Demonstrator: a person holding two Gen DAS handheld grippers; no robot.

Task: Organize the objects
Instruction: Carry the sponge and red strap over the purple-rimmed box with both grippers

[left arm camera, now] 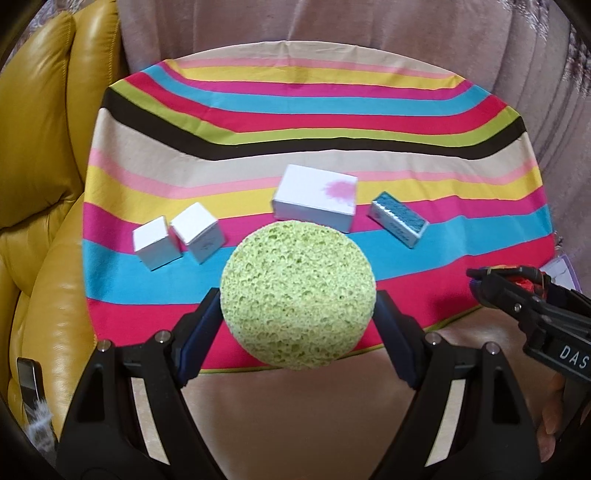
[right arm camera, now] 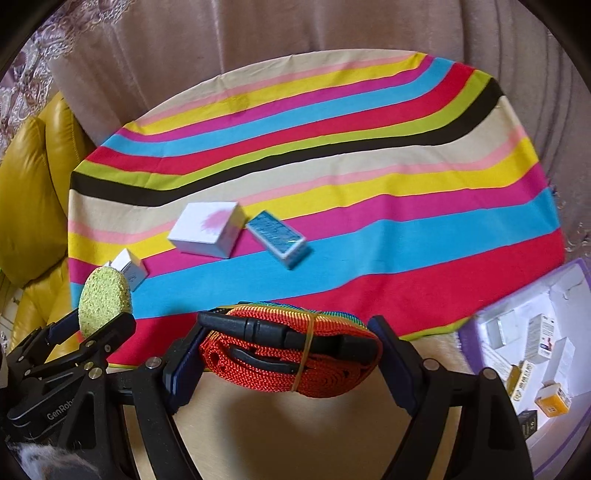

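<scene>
My left gripper [left arm camera: 297, 314] is shut on a round green sponge [left arm camera: 297, 295], held above the near edge of the striped cloth [left arm camera: 295, 110]. My right gripper [right arm camera: 288, 347] is shut on a coiled red strap [right arm camera: 325, 373] with a black buckle and a rubber band. On the cloth lie two small white boxes [left arm camera: 157, 243] [left arm camera: 199, 230], a larger white box with a pink mark [left arm camera: 316, 201] and a blue-topped box [left arm camera: 399, 218]. The right wrist view shows the sponge [right arm camera: 103, 302] at lower left, the pink-marked box [right arm camera: 207, 229] and the blue-topped box [right arm camera: 277, 236].
A yellow leather cushion [left arm camera: 40, 147] lies left of the cloth. A purple-rimmed tray [right arm camera: 469, 339] with several small boxes sits at the right. Pink fabric [left arm camera: 332, 29] hangs behind. The far half of the cloth is bare. A dark phone-like object [left arm camera: 31, 384] rests at lower left.
</scene>
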